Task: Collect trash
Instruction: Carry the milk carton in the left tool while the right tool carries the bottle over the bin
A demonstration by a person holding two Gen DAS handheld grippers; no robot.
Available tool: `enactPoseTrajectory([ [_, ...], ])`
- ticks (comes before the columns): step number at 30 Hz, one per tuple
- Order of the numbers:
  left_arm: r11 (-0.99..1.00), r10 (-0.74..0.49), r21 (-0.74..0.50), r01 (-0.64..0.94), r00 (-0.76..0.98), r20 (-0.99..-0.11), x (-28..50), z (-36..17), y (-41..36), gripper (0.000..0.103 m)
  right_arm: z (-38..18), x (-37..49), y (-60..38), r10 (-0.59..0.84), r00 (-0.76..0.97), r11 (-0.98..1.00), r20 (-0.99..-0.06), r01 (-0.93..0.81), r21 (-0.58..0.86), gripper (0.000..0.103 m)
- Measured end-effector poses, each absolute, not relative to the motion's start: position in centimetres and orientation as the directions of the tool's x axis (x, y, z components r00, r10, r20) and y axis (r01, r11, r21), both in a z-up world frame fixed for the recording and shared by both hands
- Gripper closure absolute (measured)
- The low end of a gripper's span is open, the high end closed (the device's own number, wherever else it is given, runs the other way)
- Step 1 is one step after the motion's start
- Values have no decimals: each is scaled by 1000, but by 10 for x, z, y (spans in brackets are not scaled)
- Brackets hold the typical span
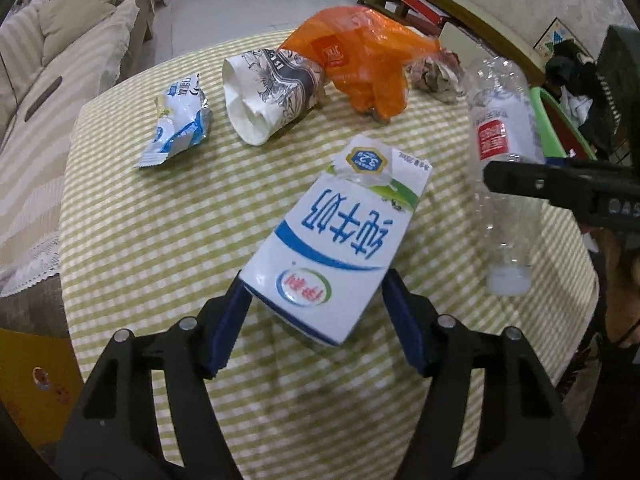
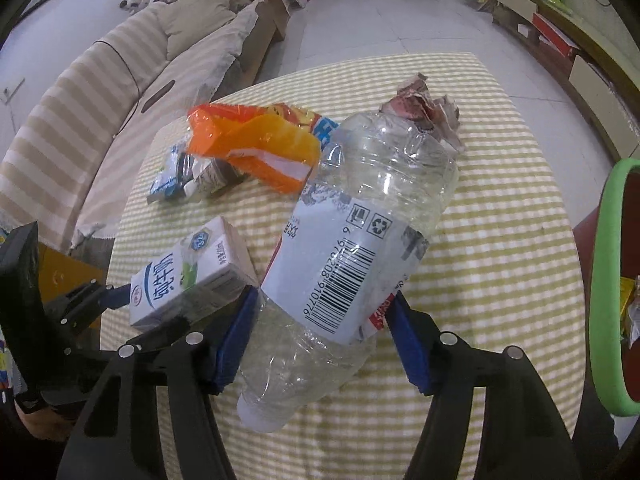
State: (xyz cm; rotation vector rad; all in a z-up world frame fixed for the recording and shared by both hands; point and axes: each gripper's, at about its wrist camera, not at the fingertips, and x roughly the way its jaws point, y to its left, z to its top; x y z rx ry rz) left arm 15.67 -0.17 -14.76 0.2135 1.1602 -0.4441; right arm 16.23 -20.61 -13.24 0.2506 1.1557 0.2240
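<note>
A white and blue milk carton (image 1: 340, 240) is clamped at its lower end between the blue pads of my left gripper (image 1: 316, 292), tilted over the checked tablecloth (image 1: 160, 260). My right gripper (image 2: 322, 300) is shut on a crushed clear plastic bottle (image 2: 360, 240) at its label, cap end toward the camera. In the right wrist view the carton (image 2: 188, 276) and left gripper (image 2: 100, 300) sit at the left. In the left wrist view the bottle (image 1: 500, 128) is at the right, crossed by a black finger (image 1: 520, 182) of the right gripper.
On the table lie an orange plastic bag (image 1: 360, 60), a crushed paper cup (image 1: 268, 92), a blue and white wrapper (image 1: 180, 120) and crumpled paper (image 1: 436, 74). A green-rimmed bin (image 2: 604, 280) stands off the table's right edge. A striped sofa (image 2: 100, 92) runs along the left.
</note>
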Motion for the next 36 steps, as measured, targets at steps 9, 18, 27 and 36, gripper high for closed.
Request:
enactPoseTrajectory([
  [9, 858, -217, -23, 513, 322, -921, 175, -149, -35, 23, -129, 156, -211, 283, 383, 956, -880, -41, 290, 40],
  [18, 876, -286, -124, 465, 296, -911, 186, -146, -47, 48, -122, 153, -225, 289, 406, 952, -867, -22, 307, 40],
  [27, 925, -322, -194, 328, 401, -857, 170, -103, -22, 49, -90, 132, -228, 291, 466, 953, -835, -60, 298, 40],
  [36, 935, -326, -196, 295, 501, -802, 144, -50, -21, 49, -64, 114, -231, 305, 525, 947, -795, -76, 313, 40],
])
